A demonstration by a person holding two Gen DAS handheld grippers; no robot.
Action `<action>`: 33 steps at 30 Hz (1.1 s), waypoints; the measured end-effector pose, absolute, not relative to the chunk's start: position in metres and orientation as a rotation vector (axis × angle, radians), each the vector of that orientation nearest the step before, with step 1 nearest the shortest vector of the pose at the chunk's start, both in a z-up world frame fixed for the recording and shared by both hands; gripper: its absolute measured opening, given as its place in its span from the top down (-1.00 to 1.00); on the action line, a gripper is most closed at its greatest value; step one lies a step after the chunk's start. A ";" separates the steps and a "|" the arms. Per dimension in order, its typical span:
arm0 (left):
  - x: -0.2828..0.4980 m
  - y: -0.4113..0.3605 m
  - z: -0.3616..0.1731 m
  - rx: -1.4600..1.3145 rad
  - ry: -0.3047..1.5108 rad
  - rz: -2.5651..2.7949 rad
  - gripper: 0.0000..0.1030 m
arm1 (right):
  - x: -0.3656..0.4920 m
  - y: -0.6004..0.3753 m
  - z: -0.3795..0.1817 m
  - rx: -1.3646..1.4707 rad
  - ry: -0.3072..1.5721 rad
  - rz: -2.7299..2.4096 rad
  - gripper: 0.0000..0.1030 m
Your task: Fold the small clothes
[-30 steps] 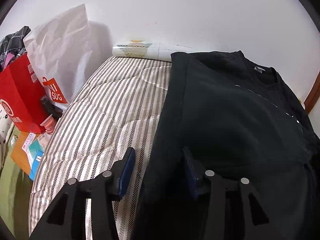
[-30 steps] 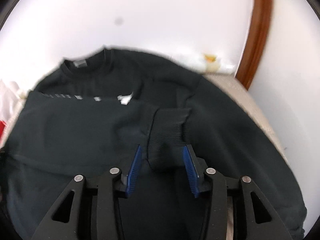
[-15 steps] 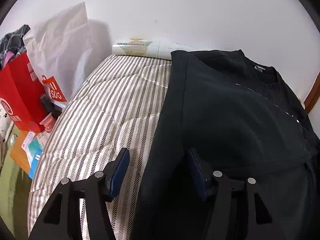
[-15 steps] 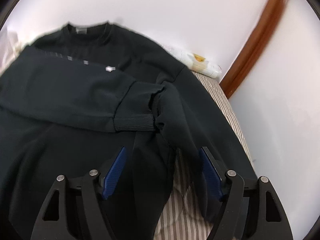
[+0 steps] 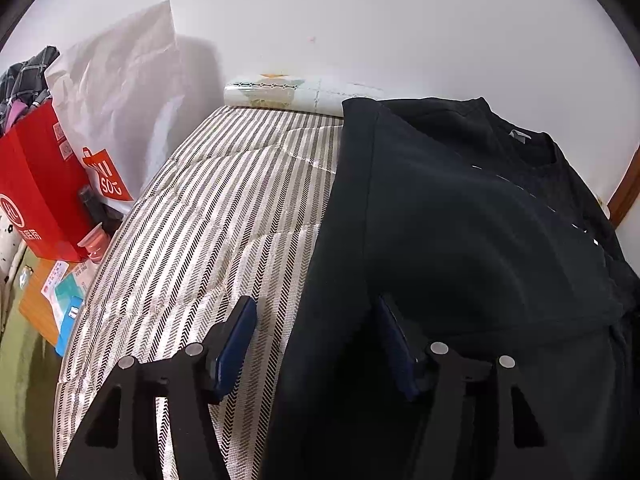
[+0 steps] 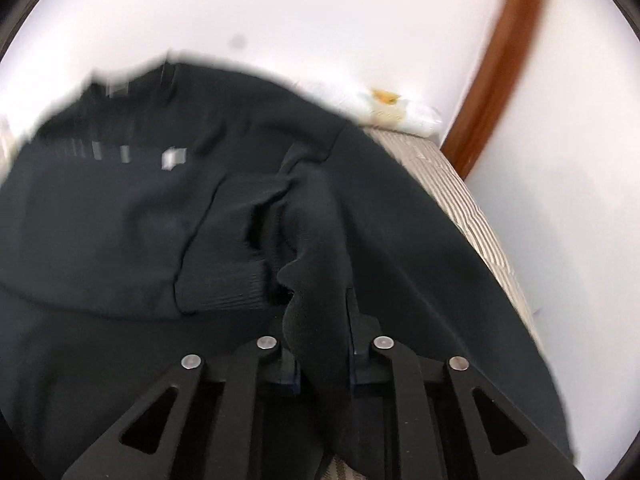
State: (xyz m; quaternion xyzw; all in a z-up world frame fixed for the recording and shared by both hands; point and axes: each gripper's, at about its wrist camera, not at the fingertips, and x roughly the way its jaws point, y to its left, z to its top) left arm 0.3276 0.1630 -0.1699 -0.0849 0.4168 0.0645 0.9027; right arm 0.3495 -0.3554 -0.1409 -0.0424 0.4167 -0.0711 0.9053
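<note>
Right wrist view: right gripper (image 6: 320,344), spread wide half a second ago, now pinches the black sweatshirt's (image 6: 120,216) edge; left gripper (image 5: 316,340) stays released.

Left tongs (image 5: 316,340) seen spread wide, blue pads apart, straddling left edge of black sweatshirt (image 5: 460,216). Left pad (image 5: 236,336) set over striped mattress (image 5: 224,208), right pad (image 5: 394,344) over dark fabric; no fabric pinched. Sweatshirt laid flat on mattress, sleeve folded across chest, collar with grey label toward white wall. Rolled white bundle (image 5: 280,94) lodged at mattress head. Red bag (image 5: 36,196) and white paper bag (image 5: 120,92) stood beside mattress at left.
</note>
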 end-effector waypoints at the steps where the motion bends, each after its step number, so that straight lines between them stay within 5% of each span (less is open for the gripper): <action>1: 0.328 0.163 -0.170 -0.175 0.862 0.133 -0.17 | 0.345 -0.366 -0.134 -0.028 0.831 -0.134 0.75; 9: 0.328 0.165 -0.171 -0.186 0.865 0.128 -0.20 | 0.329 -0.408 -0.132 0.317 0.810 -0.074 0.71; 16: 0.328 0.166 -0.171 -0.180 0.867 0.130 -0.22 | 0.301 -0.388 -0.116 0.089 0.814 -0.171 0.54; 20: 0.328 0.166 -0.171 -0.177 0.868 0.130 -0.24 | 0.253 -0.414 -0.100 0.095 0.784 -0.224 -0.11; 23: 0.328 0.165 -0.170 -0.168 0.868 0.134 -0.24 | 0.212 -0.443 -0.097 0.061 0.774 -0.332 -0.35; 33: 0.321 0.159 -0.165 -0.146 0.867 0.132 -0.24 | 0.122 -0.568 -0.137 0.213 0.909 -0.587 -0.44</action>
